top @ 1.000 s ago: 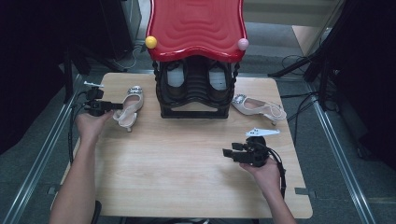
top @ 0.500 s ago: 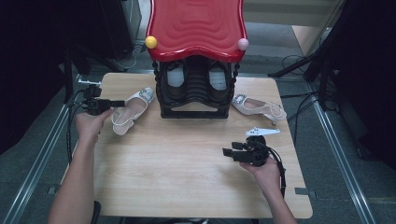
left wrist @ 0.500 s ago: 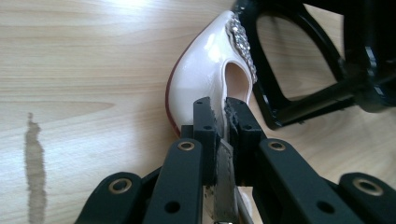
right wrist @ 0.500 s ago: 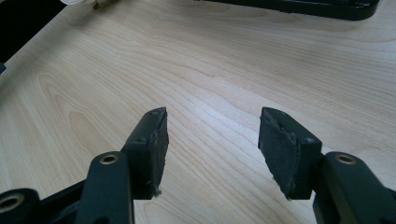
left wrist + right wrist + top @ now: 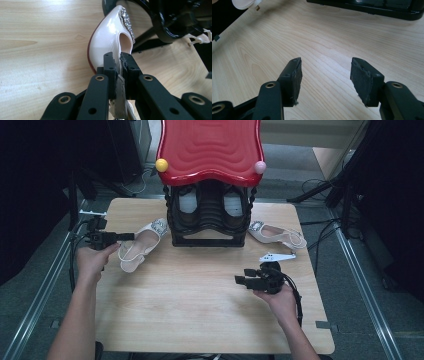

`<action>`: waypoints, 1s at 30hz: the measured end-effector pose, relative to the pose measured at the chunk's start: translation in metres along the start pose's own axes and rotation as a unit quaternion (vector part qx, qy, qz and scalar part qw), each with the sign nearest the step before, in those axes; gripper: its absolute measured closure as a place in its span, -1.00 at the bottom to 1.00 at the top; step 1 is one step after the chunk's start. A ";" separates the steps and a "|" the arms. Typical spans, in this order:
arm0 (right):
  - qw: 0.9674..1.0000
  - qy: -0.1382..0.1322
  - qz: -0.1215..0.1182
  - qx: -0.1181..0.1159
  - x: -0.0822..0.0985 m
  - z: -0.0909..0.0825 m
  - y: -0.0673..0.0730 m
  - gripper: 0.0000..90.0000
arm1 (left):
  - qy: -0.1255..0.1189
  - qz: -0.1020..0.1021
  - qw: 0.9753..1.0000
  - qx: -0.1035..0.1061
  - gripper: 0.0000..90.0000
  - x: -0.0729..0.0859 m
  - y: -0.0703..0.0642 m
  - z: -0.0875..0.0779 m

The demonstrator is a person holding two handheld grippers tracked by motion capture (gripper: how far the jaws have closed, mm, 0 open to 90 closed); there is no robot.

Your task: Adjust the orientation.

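On the pale wooden desk (image 5: 200,310) stands a black shoe rack with a wavy red plastic top (image 5: 210,150). Just beside its left, a cream patent slingback shoe with a rhinestone trim (image 5: 142,242) is clamped at its side edge by the left hand-held gripper (image 5: 125,236). The right hand-held gripper (image 5: 242,281) hovers open above bare wood, its jaws wide apart.

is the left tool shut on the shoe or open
Shut: the left tool pinches the white shoe by its rim, pads pressed on it.
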State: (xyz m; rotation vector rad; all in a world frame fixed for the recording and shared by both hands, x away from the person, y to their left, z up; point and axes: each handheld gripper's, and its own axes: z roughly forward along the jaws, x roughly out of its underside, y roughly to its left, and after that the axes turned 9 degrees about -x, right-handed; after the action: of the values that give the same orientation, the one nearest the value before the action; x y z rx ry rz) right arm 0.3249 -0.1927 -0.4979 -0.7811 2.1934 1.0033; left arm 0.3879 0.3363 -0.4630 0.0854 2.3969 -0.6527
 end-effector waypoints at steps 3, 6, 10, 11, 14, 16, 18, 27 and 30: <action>1.000 0.004 -0.003 -0.003 -0.004 0.002 0.000 -0.03 | -0.001 0.013 1.000 -0.001 0.88 0.004 -0.007 -0.012; 1.000 0.007 -0.006 -0.007 -0.008 0.005 0.000 -0.03 | 0.001 0.017 1.000 0.001 0.88 0.011 -0.012 -0.021; 1.000 0.009 -0.012 -0.012 -0.012 0.010 -0.001 -0.03 | 0.006 0.022 1.000 0.008 0.88 0.020 -0.018 -0.028; 1.000 0.011 -0.011 -0.013 -0.013 0.011 -0.001 -0.03 | 0.005 0.021 1.000 0.009 0.88 0.022 -0.019 -0.029; 1.000 0.010 -0.017 -0.016 -0.016 0.014 -0.001 -0.03 | 0.005 0.019 1.000 0.016 0.88 0.028 -0.022 -0.034; 1.000 0.012 -0.017 -0.018 -0.018 0.016 -0.001 -0.03 | 0.009 0.022 1.000 0.020 0.88 0.033 -0.025 -0.037; 1.000 0.013 -0.018 -0.019 -0.020 0.018 -0.002 -0.03 | 0.009 0.026 0.999 0.019 0.88 0.037 -0.029 -0.037; 0.999 0.015 -0.025 -0.023 -0.027 0.024 -0.001 -0.03 | 0.019 0.050 0.998 0.033 0.88 0.050 -0.055 -0.031; 0.999 0.016 -0.026 -0.024 -0.027 0.025 -0.001 -0.03 | 0.025 0.061 0.997 0.042 0.88 0.052 -0.066 -0.026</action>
State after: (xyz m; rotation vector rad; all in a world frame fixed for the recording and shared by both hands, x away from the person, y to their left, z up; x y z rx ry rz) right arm 0.3500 -0.1659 -0.4925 -0.8768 2.1714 1.0287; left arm 0.3179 0.2857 -0.4487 0.2839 2.3911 -0.7010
